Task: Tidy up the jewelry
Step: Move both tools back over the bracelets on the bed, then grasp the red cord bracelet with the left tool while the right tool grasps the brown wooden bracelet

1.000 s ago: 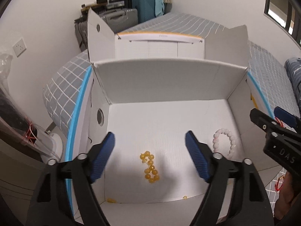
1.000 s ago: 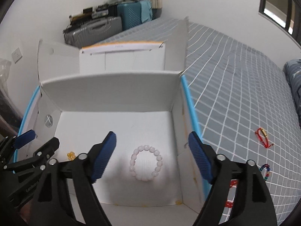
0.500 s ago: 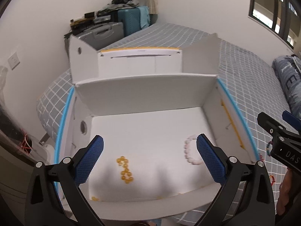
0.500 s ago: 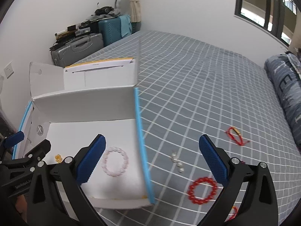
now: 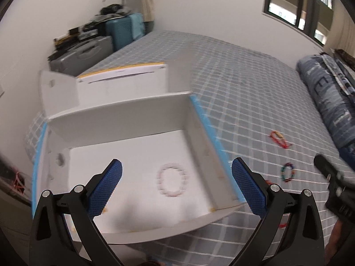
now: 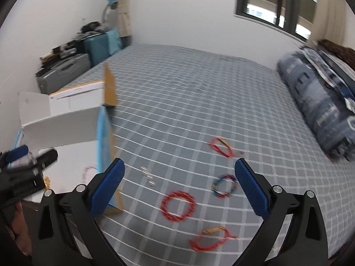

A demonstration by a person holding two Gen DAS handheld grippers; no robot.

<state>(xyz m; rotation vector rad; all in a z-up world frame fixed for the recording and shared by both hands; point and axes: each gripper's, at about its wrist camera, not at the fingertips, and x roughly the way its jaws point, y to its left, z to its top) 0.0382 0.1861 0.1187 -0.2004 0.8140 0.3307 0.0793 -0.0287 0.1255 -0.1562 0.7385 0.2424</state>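
The bed (image 6: 199,102), covered in a grey checked sheet, fills both views. On it at 9 o'clock stands a white box (image 5: 124,119) with blue-taped edges, flaps up. A rolled blue quilt (image 6: 319,102) lies along the 3 o'clock edge.

The left gripper (image 5: 176,186) is spread wide and empty above the box floor, where a pale pink bead bracelet (image 5: 172,182) lies between its fingers. The right gripper (image 6: 178,185) is also spread wide, holding nothing, over the sheet.

Below it lies a red bead bracelet (image 6: 178,206); a multicoloured bracelet (image 6: 225,186) sits at 2 o'clock from that, a red cord bracelet (image 6: 221,147) farther at 1 o'clock, another (image 6: 208,239) at 5 o'clock.
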